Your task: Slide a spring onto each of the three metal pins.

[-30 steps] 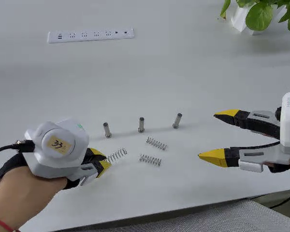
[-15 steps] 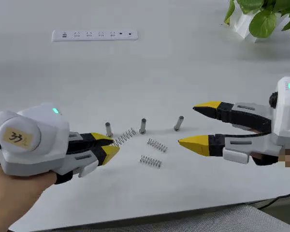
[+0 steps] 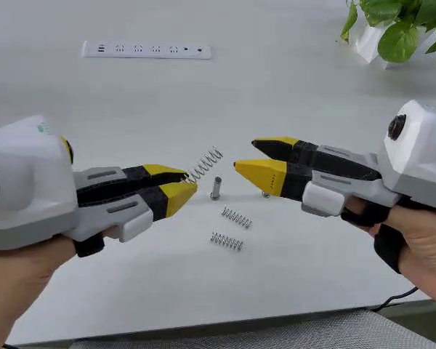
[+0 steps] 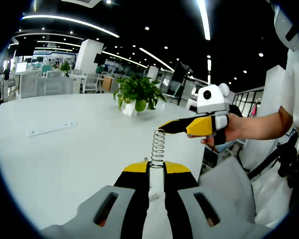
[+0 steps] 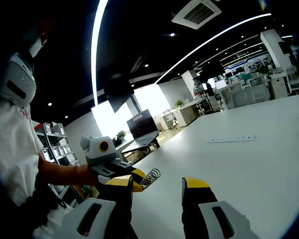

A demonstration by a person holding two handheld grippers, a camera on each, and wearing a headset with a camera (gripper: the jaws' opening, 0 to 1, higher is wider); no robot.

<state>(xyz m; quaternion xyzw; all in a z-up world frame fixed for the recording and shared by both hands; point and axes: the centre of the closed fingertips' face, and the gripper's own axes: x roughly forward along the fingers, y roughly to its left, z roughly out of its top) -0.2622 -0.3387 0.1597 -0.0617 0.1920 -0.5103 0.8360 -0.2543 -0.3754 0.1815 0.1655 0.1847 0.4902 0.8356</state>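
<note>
Over white table (image 3: 276, 94), left claw (image 3: 190, 182) pinches silvery spring (image 3: 205, 164).

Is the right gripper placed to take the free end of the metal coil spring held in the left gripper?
Probably yes: the right gripper is open, and nothing stands between it and the metal coil spring jutting from the left gripper.

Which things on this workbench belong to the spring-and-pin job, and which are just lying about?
Job in hand:
- spring held in the left gripper
- loose spring and second loose spring on the table
- metal pin, and another pin partly behind the right gripper

Lying about:
- power strip
- potted plant
</note>
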